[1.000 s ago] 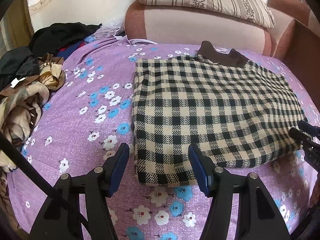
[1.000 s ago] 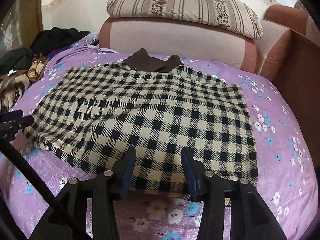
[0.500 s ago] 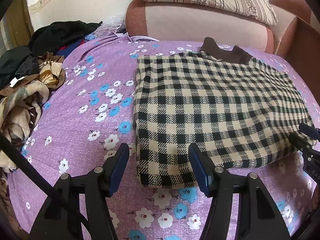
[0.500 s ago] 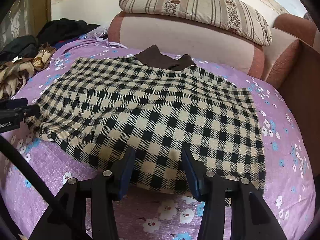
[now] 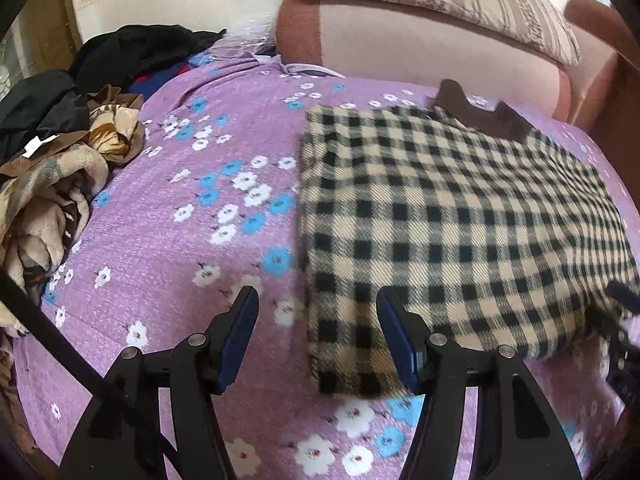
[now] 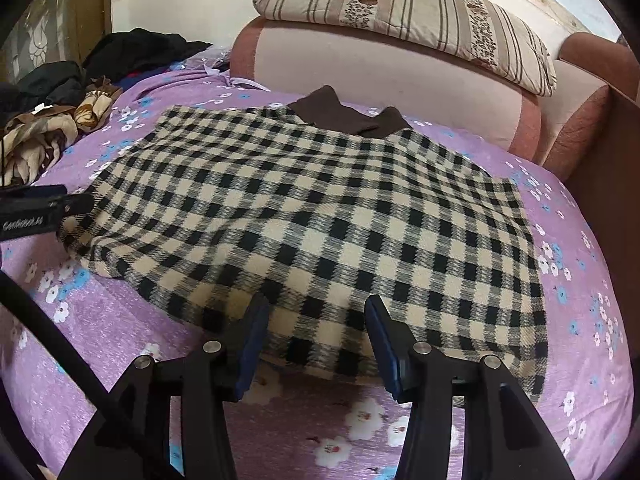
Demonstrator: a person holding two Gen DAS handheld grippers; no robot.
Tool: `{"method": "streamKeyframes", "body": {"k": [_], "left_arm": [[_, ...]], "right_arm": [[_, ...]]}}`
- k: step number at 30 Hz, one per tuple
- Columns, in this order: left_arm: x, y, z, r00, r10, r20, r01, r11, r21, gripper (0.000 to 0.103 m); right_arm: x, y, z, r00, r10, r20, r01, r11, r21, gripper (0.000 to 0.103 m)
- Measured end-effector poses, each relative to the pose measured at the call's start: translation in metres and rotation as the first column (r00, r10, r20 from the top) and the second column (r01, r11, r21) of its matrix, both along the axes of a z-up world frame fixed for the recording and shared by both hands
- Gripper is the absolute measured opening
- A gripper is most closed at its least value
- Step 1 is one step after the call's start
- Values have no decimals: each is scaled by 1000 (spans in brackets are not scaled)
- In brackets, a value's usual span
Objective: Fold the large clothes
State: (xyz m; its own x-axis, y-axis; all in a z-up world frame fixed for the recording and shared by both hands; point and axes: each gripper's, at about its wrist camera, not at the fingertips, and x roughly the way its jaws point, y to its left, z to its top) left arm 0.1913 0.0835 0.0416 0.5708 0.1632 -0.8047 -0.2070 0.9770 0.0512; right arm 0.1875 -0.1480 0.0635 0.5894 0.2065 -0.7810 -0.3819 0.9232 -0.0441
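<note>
Two grippers now stand at the near hem of the coat, and both have edged closer to it over the last second. The coat lies flat on the bed, checked in cream and black, sides already folded in to a rough rectangle, brown collar toward the headboard.

Furthest left sits a pile of clothes, well apart from the work and unchanged. Next comes the left gripper. Its jaws stand apart with nothing pressed between them; a second ago the coat's near left corner lay just beyond the fingertips, and now that corner sits between the blue pads, which do not touch it. The opening has held steady.

To the right, the right gripper hovers over the hem nearer the coat's right side. Its jaws have just been opening a little, and the hem's edge lies in the gap between them, unclamped. The pads look just above the cloth, though contact is hard to judge.

My reading is that both hands are lining up to pinch the hem, one near each corner, before carrying it up toward the collar for a crosswise fold. Nothing is held yet, so that fold has not begun. The thick woollen cloth may call for a deep bite, or the under layers could slip free.
</note>
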Motion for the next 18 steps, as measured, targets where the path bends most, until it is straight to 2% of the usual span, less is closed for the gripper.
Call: {"method": "streamKeyframes", "body": {"k": [9, 14, 18], "left_arm": [[21, 32, 5, 997, 78, 14, -77, 997, -24, 60], [38, 63, 4, 995, 95, -5, -95, 988, -125, 65], [53, 84, -3, 998, 68, -16, -69, 975, -209, 69]], "right_arm": [[-10, 37, 2, 998, 62, 16, -62, 998, 12, 55], [-22, 63, 2, 991, 132, 27, -133, 991, 33, 60], [-36, 95, -2, 975, 219, 46, -219, 976, -7, 60]]}}
